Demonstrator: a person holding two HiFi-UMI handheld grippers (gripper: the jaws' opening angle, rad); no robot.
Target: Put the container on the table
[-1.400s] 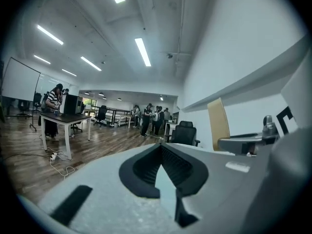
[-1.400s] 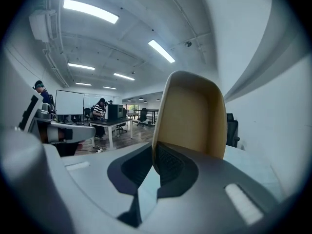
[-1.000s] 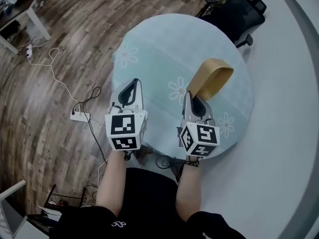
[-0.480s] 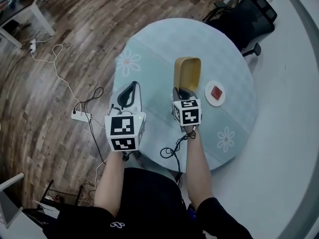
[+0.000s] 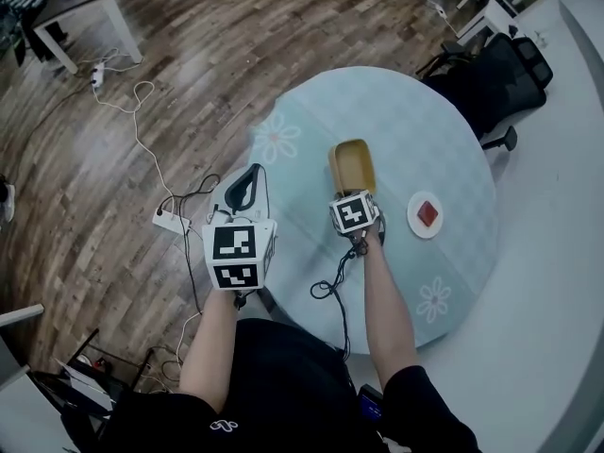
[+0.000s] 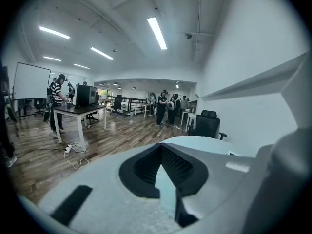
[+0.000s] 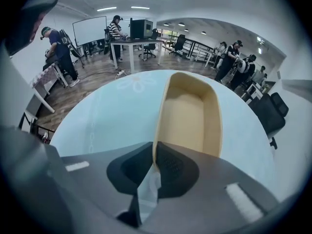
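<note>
My right claw [image 7: 152,161] is clenched on the container [image 7: 189,112]. In the right gripper view the two dark pads pinch the near end of its left wall, with the thin rim caught between them. The container is a tan, open trough that stretches away from me over the middle of the round table [image 7: 105,115]. My own jaw housing cuts off its near end. No view shows its underside, so I cannot tell whether its base sits on the pale blue cloth or hangs just above it.

From the head view the marker cube [image 5: 354,215] covers that grip completely, and only the far part of the container shows beyond it. A black cable [image 5: 330,286] loops below my right wrist, across the table's near edge.

My left claw [image 5: 251,176] hangs at the table's left edge. Its tips are pressed together with nothing between them. The left gripper view shows only a narrow wedge of cloth between the pads, behind the meeting tips. From above I cannot tell whether this claw is over the cloth or just off it, above the wood floor [image 5: 142,111].

Toward the right edge of the table, well apart from the container, lies a small white plate [image 5: 416,217]. It carries a red thing [image 5: 427,212] too small to make out. A black office chair [image 5: 491,78] stands just beyond the far right edge. On the floor by the left edge lies a white power strip [image 5: 170,221]. The people [image 7: 229,60] in the room behind are tiny and warped by the lens.
</note>
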